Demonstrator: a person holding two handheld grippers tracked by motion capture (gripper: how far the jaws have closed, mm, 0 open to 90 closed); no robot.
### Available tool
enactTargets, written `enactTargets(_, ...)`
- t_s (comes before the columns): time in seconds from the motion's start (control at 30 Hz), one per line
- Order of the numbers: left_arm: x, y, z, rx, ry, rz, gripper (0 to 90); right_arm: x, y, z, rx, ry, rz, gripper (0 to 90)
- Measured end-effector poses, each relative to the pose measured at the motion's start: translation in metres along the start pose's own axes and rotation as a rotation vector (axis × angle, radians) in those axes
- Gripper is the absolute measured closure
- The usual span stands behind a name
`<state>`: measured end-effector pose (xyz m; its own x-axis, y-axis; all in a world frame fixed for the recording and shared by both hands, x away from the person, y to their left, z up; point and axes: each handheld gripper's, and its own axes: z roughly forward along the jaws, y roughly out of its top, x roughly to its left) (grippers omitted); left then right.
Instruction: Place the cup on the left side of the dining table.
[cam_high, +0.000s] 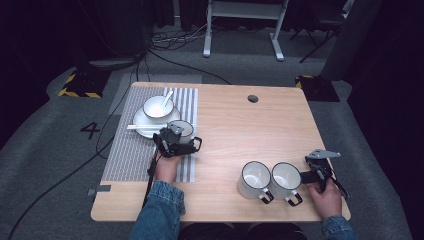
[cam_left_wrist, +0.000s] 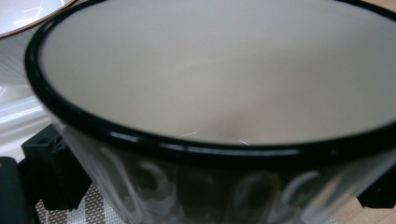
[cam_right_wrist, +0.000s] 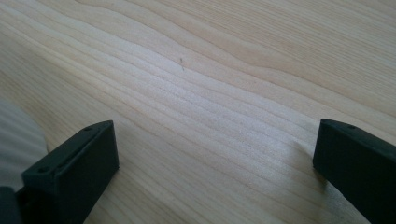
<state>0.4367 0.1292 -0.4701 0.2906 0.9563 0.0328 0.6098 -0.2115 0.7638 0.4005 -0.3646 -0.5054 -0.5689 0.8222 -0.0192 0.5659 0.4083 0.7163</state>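
A white mug (cam_high: 184, 129) with a black rim stands on the striped placemat (cam_high: 125, 155), and my left gripper (cam_high: 179, 142) is shut around it. In the left gripper view the mug (cam_left_wrist: 210, 84) sits close between both black jaws. Two more white mugs stand side by side near the table's front right, one to the left (cam_high: 254, 179) and one to the right (cam_high: 285, 181). My right gripper (cam_high: 306, 176) rests just right of the right mug, open. In the right gripper view its jaws stand wide apart over bare wood (cam_right_wrist: 210, 93), with a white mug edge (cam_right_wrist: 14, 135) at the far left.
A white bowl (cam_high: 158, 107) with a spoon (cam_high: 166, 97) sits on a plate (cam_high: 145, 129) at the back of the placemat, just behind the held mug. A round cable hole (cam_high: 253, 98) lies near the table's far edge.
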Motion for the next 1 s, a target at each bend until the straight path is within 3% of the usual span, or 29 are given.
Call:
enactTargets(0.3,0.002,-0.007,-0.005,0.028,-0.002,0.032,2.5,0.001,0.000,0.000,0.002,-0.001,0.005,0.4)
enactTargets(0.73,0.007,-0.015,-0.008,0.029,-0.034,0.004,2.0,0.001,0.000,-0.001,0.003,0.000,0.006,0.3)
enactTargets(0.83,0.009,-0.014,-0.013,0.036,-0.059,-0.013,1.0,0.001,0.000,-0.001,0.003,-0.001,0.008,0.4)
enactTargets(1.0,0.008,-0.014,-0.022,0.027,-0.050,-0.003,0.0,0.001,0.000,-0.001,0.003,-0.001,0.007,0.4)
